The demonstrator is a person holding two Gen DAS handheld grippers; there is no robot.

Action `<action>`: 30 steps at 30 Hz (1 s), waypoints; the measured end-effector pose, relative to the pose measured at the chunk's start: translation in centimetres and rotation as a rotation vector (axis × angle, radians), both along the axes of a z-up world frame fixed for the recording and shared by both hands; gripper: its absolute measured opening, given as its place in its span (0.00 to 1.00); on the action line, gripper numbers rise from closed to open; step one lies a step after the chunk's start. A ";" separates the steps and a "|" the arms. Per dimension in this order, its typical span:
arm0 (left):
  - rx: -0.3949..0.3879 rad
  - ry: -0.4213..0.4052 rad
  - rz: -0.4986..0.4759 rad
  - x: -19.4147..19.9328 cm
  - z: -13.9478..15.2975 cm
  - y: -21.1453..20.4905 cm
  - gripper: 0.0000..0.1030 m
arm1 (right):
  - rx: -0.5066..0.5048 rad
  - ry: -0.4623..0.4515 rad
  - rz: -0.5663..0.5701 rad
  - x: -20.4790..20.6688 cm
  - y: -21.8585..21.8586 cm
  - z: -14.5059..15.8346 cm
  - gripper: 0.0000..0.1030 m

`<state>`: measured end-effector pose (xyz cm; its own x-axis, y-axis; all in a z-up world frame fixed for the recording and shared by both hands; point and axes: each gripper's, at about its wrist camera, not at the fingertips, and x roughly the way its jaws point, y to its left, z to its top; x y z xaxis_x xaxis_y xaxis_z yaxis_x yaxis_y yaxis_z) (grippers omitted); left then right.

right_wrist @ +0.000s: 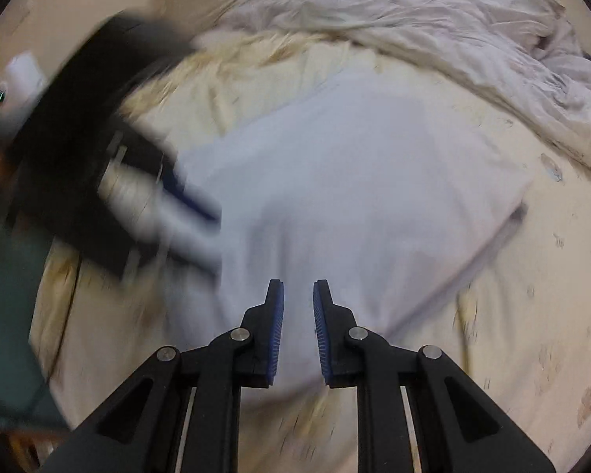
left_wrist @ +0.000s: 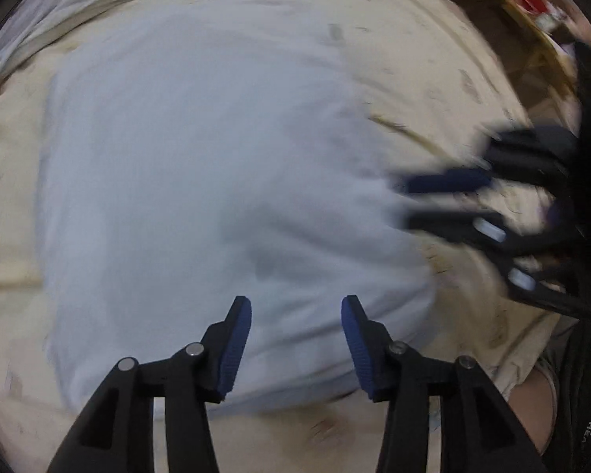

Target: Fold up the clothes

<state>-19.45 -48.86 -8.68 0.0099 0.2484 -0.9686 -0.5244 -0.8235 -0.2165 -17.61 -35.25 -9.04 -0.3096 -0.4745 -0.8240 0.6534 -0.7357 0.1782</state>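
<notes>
While both my grippers hang over the shirt (left_wrist: 201, 181), neither has hold of anything: the left gripper (left_wrist: 295, 349) has its jaws about half open with nothing between them, and the right gripper (right_wrist: 298, 333) has jaws only a narrow gap apart, also empty. Best bet for the next fold, I reckon, is pinching an edge cleanly through both layers and lifting evenly so it doesn't bunch. It's pale bluish-white, already folded into a rough rectangle, lying fairly flat on a stained cream sheet (right_wrist: 532, 295). More crumpled laundry (right_wrist: 472, 47) sits behind it.
</notes>
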 end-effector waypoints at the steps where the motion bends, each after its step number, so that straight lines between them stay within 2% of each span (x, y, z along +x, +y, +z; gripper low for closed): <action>1: -0.002 -0.011 -0.011 0.3 -0.2 1.4 0.47 | -0.027 -0.007 -0.018 -1.2 0.2 -0.8 0.18; 3: -0.025 -0.049 -0.047 0.9 -1.7 2.0 0.47 | -0.011 -0.020 -0.043 -2.6 -0.1 -2.7 0.18; 5: -0.096 -0.056 -0.092 1.9 -3.1 2.4 0.47 | 0.054 -0.108 -0.035 -3.4 -0.2 -5.6 0.18; 8: -0.134 -0.065 -0.130 2.5 -3.4 2.9 0.47 | 0.026 -0.159 -0.040 -3.1 1.7 -6.0 0.15; 9: -0.141 -0.070 -0.139 2.7 -3.4 3.1 0.47 | 0.021 -0.142 -0.041 -3.4 2.4 -5.5 0.15; 11: -0.141 -0.082 -0.140 2.7 -3.6 2.9 0.47 | 0.020 -0.041 -0.036 -5.2 3.5 -3.6 0.15; 13: -0.147 -0.080 -0.150 2.8 -3.7 2.8 0.49 | 0.023 0.029 -0.063 -9.0 4.0 -2.3 0.15; 14: -0.149 -0.078 -0.157 2.9 -3.7 2.8 0.49 | 0.010 0.041 -0.077 -10.6 4.0 -2.0 0.15; 16: -0.153 -0.072 -0.169 3.1 -3.8 2.7 0.49 | 0.050 0.051 -0.119 -14.2 3.9 -3.0 0.16; 19: -0.152 -0.074 -0.174 3.1 -3.9 2.5 0.49 | 0.156 0.053 -0.158 -17.6 2.4 -4.9 0.15; 21: -0.156 -0.075 -0.181 3.1 -3.9 2.5 0.50 | 0.180 0.052 -0.177 -17.8 4.5 -4.8 0.14; 22: -0.161 -0.074 -0.186 3.2 -3.9 2.5 0.50 | 0.153 0.059 -0.178 -17.7 4.8 -3.8 0.16; 25: -0.172 -0.073 -0.198 3.3 -4.0 2.6 0.50 | 0.015 0.106 -0.029 -17.6 1.1 0.5 0.18; 28: -0.177 -0.071 -0.205 3.4 -4.1 2.5 0.50 | -0.052 0.094 0.103 -18.2 -4.4 2.3 0.17; 30: -0.178 -0.069 -0.208 3.4 -4.1 2.4 0.51 | -0.040 0.070 0.173 -19.4 -8.1 1.3 0.17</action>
<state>-16.00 -46.48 -12.82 0.1099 0.0601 -0.9921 -0.6756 -0.7276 -0.1190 -36.96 -43.36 -7.71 -0.2759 -0.5577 -0.7829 0.7816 -0.6042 0.1549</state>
